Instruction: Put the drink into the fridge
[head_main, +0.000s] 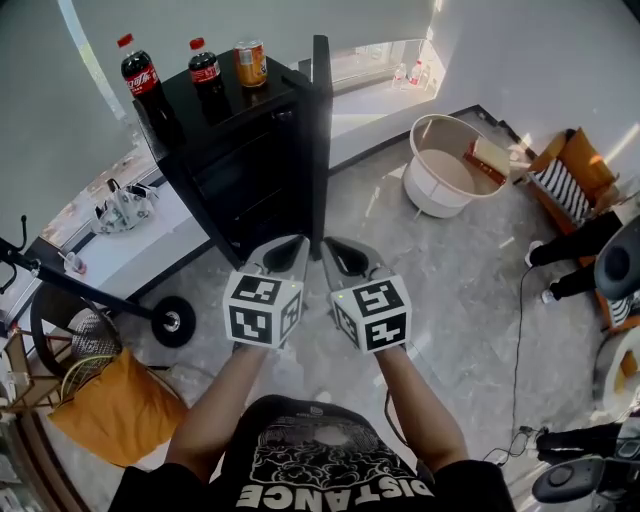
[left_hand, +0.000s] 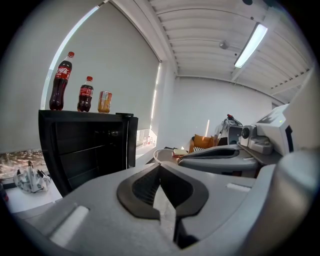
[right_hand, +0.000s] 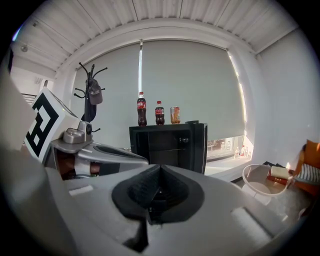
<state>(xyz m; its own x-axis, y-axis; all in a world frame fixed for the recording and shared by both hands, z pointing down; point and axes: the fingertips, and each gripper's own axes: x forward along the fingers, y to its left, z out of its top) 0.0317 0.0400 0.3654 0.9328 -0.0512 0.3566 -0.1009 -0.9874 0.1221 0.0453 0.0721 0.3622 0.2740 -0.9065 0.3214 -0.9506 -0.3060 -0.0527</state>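
Observation:
A black fridge (head_main: 250, 170) stands ahead with its door (head_main: 320, 130) swung open and dark shelves showing. On its top are a tall cola bottle (head_main: 140, 75), a shorter cola bottle (head_main: 205, 68) and an orange can (head_main: 250, 62). The same three show in the left gripper view as the tall bottle (left_hand: 61, 82), short bottle (left_hand: 85, 95) and can (left_hand: 104, 102). My left gripper (head_main: 298, 240) and right gripper (head_main: 330, 243) are side by side just short of the fridge's foot. Both are shut and hold nothing. The right gripper view looks straight at the fridge (right_hand: 167, 145).
A white round tub (head_main: 450, 165) sits on the floor right of the fridge. An orange chair with a striped cushion (head_main: 565, 180) is at far right, near a person's legs (head_main: 570, 250). Left are a low white table (head_main: 150, 245), a wheeled stand (head_main: 175, 320) and an orange cushion (head_main: 120, 410).

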